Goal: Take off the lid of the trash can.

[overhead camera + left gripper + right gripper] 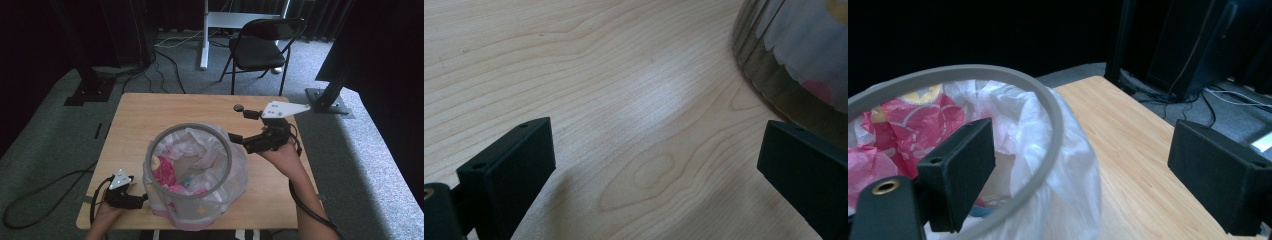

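Observation:
A round bin with a grey rim (192,127) stands on the wooden table (150,110), lined with a white plastic bag (200,150) that hangs over its side. Pink and yellow wrappers (165,172) lie inside. My right gripper (237,138) hovers open just off the rim's right side. In the right gripper view the rim (1048,107) and bag (1068,175) curve past the left jaw, and the right gripper (1083,150) holds nothing. My left gripper (140,200) rests low by the bin's base. The left gripper (659,145) is open over bare wood, with the bin wall (774,85) at upper right.
A small black round object (239,107) lies on the table behind the right gripper. Beyond the table stand a black folding chair (262,45), a white desk leg (204,35) and dark stands on grey carpet. Cables trail off the table's left edge.

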### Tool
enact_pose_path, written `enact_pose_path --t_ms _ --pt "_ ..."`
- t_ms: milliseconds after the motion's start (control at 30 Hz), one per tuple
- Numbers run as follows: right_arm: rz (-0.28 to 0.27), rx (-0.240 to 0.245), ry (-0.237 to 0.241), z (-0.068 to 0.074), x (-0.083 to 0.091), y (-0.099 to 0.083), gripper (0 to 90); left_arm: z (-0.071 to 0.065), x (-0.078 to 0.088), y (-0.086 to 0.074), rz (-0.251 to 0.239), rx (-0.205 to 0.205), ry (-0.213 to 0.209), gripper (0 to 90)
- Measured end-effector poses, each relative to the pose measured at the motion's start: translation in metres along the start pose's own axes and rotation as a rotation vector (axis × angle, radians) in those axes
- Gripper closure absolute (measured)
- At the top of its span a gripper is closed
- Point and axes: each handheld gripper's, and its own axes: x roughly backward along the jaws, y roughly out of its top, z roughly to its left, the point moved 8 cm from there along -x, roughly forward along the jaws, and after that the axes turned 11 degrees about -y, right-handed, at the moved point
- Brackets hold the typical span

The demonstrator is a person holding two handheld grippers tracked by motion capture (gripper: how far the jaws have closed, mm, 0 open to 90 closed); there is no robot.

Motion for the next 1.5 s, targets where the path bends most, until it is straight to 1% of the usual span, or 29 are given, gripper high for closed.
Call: enact_pose_path --t_ms 33,67,133,167,233,267,367,400,433,500,533,567,600,633,667,733,767,833,867,933,967,1000,1067,1100,1167,1200,1300,1367,1500 --pt "0.000 0.000 0.000 0.000 0.000 0.000 11.0 0.000 0.000 0.000 0.000 0.000 0.000 2.1" --pt "0.013 0.017 0.021 0.006 -0.009 0.003 11.0 0.000 0.000 0.000 0.000 0.000 -0.004 2.1" --pt "0.021 0.021 0.030 0.008 -0.013 0.005 11.0 0.000 0.000 0.000 0.001 0.000 -0.003 2.1" --pt "0.036 0.024 0.061 0.012 -0.021 0.008 11.0 -0.001 0.000 0.000 0.001 0.000 -0.004 2.1" --pt "0.044 0.024 0.068 0.012 -0.026 0.009 11.0 0.000 0.000 0.000 0.000 0.002 -0.004 2.1" --pt "0.066 0.025 0.091 0.014 -0.035 0.011 11.1 0.000 0.000 0.000 -0.002 0.004 -0.004 2.1" --pt "0.089 0.028 0.112 0.015 -0.048 0.013 11.2 -0.001 -0.001 0.000 0.002 0.002 -0.009 2.1" --pt "0.099 0.023 0.130 0.016 -0.052 0.014 12.8 -0.001 -0.001 0.000 0.002 0.002 -0.010 2.1" --pt "0.099 0.023 0.130 0.016 -0.052 0.014 12.8 -0.001 -0.001 0.000 0.002 0.002 -0.010 2.1" --pt "0.116 0.021 0.154 0.018 -0.060 0.014 12.8 -0.001 -0.001 0.000 0.003 0.003 -0.010 2.1" --pt "0.137 0.025 0.178 0.021 -0.068 0.014 14.6 -0.001 -0.001 0.000 0.004 0.001 -0.012 2.1" --pt "0.140 0.029 0.188 0.022 -0.071 0.014 14.6 -0.001 -0.001 0.000 0.004 0.001 -0.012 2.1" --pt "0.149 0.037 0.207 0.024 -0.073 0.013 20.3 -0.001 -0.001 0.000 0.004 0.002 -0.013 2.1" --pt "0.157 0.042 0.218 0.026 -0.076 0.013 22.5 -0.001 -0.001 0.000 0.004 0.002 -0.013 2.1" --pt "0.157 0.042 0.218 0.026 -0.076 0.013 22.5 -0.001 -0.001 0.000 0.005 0.001 -0.013 2.1" --pt "0.161 0.067 0.211 0.026 -0.080 0.012 35.6 -0.001 -0.001 -0.001 0.008 0.001 -0.013 2.1" --pt "0.167 0.075 0.214 0.027 -0.082 0.012 37.8 -0.001 -0.001 -0.001 0.007 0.000 -0.013 2.1" --pt "0.184 0.081 0.207 0.027 -0.086 0.011 50.7 -0.001 -0.001 -0.001 0.011 0.000 -0.014 2.1" --pt "0.192 0.085 0.207 0.027 -0.087 0.010 53.9 -0.001 -0.001 -0.001 0.012 0.000 -0.014 2.1" --pt "0.221 0.089 0.188 0.026 -0.091 0.009 62.9 -0.001 -0.001 -0.001 0.014 0.001 -0.014 2.1" --pt "0.237 0.090 0.182 0.025 -0.092 0.008 64.6 -0.001 -0.001 -0.001 0.014 0.002 -0.015 2.1" --pt "0.255 0.091 0.182 0.026 -0.093 0.006 68.7 -0.001 -0.002 -0.001 0.014 0.001 -0.014 2.1" --pt "0.282 0.100 0.165 0.025 -0.096 0.004 70.8 -0.001 -0.002 -0.001 0.017 -0.001 -0.013 2.1" --pt "0.282 0.100 0.165 0.025 -0.096 0.004 70.8 -0.001 -0.002 -0.001 0.017 -0.001 -0.013 2.1" --pt "0.306 0.115 0.166 0.026 -0.098 0.001 76.9 -0.001 -0.002 -0.001 0.019 -0.003 -0.014 2.1" --pt "0.320 0.121 0.166 0.026 -0.099 -0.001 77.8 -0.001 -0.002 -0.001 0.019 -0.002 -0.014 2.1" --pt "0.350 0.144 0.155 0.027 -0.101 -0.005 79.4 -0.001 -0.001 -0.001 0.011 0.002 -0.016 2.1" --pt "0.357 0.142 0.155 0.028 -0.101 -0.005 79.4 -0.001 -0.001 -0.001 0.011 0.001 -0.015 2.1" --pt "0.396 0.160 0.155 0.028 -0.102 -0.008 79.7 -0.001 -0.002 -0.001 0.023 -0.008 -0.011 2.1"
